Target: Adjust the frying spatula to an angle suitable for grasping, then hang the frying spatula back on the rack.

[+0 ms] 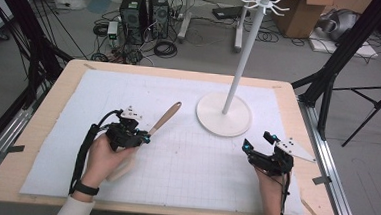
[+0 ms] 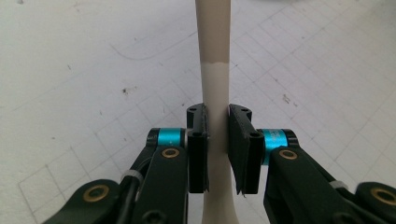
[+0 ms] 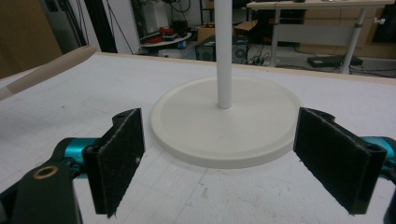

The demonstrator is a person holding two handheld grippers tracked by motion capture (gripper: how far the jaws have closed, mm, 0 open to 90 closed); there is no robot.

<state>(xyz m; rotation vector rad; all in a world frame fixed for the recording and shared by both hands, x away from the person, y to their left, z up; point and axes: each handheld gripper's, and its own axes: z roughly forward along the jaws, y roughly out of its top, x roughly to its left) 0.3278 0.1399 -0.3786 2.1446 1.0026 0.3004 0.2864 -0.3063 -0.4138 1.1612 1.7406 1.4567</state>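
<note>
Jaws over white gridded mat (image 1: 185, 162), cluttered floor beyond.

Legible text: none. No label, brand, number or sign can be read on the mat (image 1: 185, 162) or anything around it.

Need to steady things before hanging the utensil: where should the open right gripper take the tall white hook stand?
Grip the white hook stand low on its thin round pole, just above the flat disc base, coming in level from the near side. The right gripper already faces it with jaws wide apart; the pole is slim and upright, while the base looks too broad.
</note>
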